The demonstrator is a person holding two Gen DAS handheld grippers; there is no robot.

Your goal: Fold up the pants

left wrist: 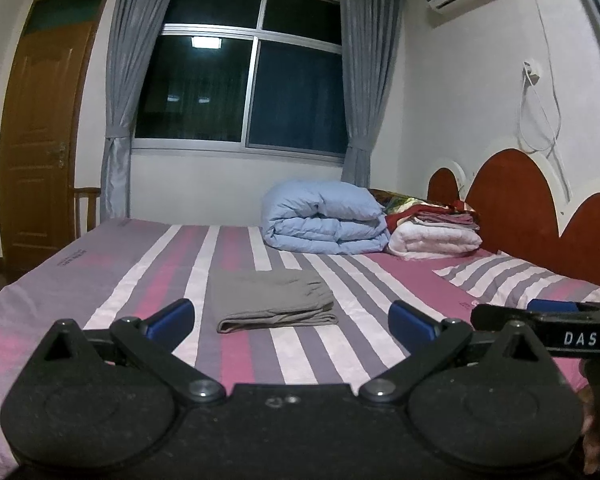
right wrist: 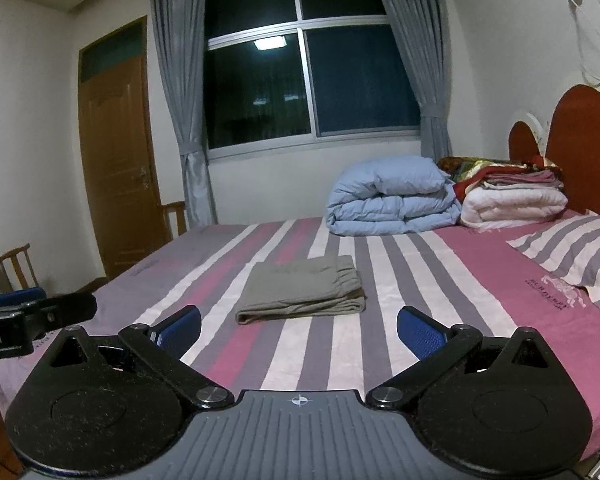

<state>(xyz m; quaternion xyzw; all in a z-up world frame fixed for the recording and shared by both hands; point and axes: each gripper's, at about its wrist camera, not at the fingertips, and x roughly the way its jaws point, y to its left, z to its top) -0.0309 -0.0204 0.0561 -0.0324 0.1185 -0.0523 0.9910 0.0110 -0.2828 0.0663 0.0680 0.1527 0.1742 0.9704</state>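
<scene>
Grey pants lie folded into a compact rectangle on the striped bed sheet, also in the right wrist view. My left gripper is open and empty, held back from the pants above the near part of the bed. My right gripper is open and empty, likewise short of the pants. The right gripper shows at the right edge of the left wrist view. The left gripper shows at the left edge of the right wrist view.
A folded blue duvet and a stack of folded blankets sit at the far side of the bed. A striped pillow lies by the red headboard. A wooden chair stands left of the bed.
</scene>
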